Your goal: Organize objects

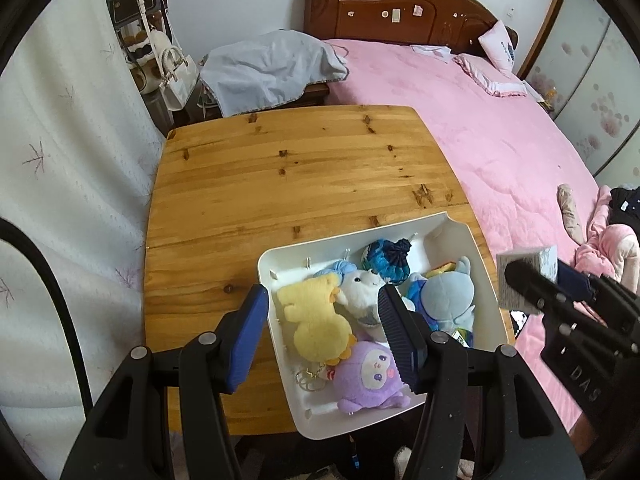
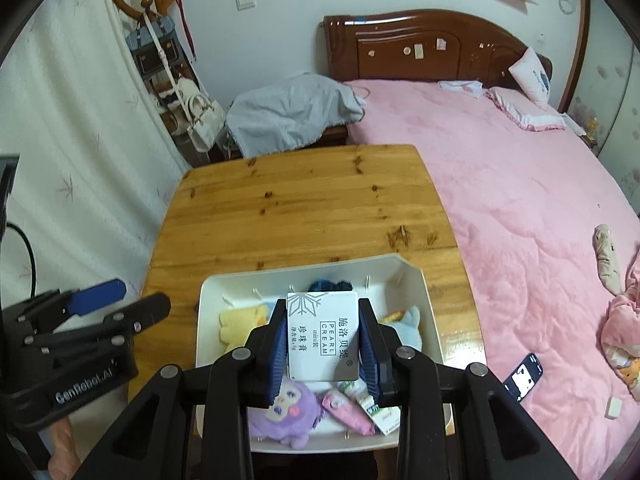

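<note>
A white bin (image 1: 486,276) (image 2: 428,300) sits at the near right of the wooden table (image 1: 280,184) (image 2: 288,208). It holds a yellow plush (image 1: 316,316), a purple plush (image 1: 368,380) (image 2: 288,404), a blue-grey plush (image 1: 444,296), a white plush (image 1: 360,284) and a blue ball (image 1: 386,258). My left gripper (image 1: 320,308) is open and empty over the bin's left rim. My right gripper (image 2: 322,340) is shut on a white Pearl Cream box (image 2: 322,336) above the bin; the box also shows in the left wrist view (image 1: 528,276).
A bed with a pink quilt (image 1: 480,132) (image 2: 520,200) runs along the table's right side, with a phone (image 2: 522,376) and pink clothes (image 2: 624,328) on it. A curtain (image 1: 60,200) hangs at left. A grey cloth (image 1: 272,68) and bags (image 1: 172,64) stand behind the table.
</note>
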Tool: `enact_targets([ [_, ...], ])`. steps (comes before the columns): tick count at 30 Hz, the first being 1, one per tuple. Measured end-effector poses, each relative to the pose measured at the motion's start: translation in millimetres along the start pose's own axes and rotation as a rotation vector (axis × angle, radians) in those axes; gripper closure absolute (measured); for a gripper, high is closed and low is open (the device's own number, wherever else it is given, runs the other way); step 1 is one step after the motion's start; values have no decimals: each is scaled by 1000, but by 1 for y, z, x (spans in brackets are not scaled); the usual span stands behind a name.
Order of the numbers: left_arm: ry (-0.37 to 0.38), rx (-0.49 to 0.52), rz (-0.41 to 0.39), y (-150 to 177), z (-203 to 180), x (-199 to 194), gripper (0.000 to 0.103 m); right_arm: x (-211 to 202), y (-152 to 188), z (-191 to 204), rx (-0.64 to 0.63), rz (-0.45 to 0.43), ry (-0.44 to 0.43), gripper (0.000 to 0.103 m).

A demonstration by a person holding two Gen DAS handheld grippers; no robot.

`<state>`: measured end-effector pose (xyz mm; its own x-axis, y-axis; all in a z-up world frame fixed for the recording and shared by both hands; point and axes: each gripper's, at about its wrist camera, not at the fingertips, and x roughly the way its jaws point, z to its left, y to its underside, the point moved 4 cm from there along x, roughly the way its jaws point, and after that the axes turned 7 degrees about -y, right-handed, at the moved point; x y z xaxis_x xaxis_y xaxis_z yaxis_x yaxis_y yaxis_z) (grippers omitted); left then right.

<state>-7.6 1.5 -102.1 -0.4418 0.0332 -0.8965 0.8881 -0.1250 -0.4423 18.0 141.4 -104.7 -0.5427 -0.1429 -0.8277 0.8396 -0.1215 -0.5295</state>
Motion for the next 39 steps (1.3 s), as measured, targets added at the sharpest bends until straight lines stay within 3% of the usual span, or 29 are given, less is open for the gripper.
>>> enact_targets([
  [8, -23, -5, 19, 6, -2, 8, 42, 13, 12, -6, -12, 72, 0, 69],
  [12, -27, -5, 43, 7, -5, 16, 42, 17, 13, -10, -9, 104, -4, 42],
  [39, -39, -48, 93, 12, -14, 26, 42, 22, 8, -23, 0, 111, -1, 41],
])
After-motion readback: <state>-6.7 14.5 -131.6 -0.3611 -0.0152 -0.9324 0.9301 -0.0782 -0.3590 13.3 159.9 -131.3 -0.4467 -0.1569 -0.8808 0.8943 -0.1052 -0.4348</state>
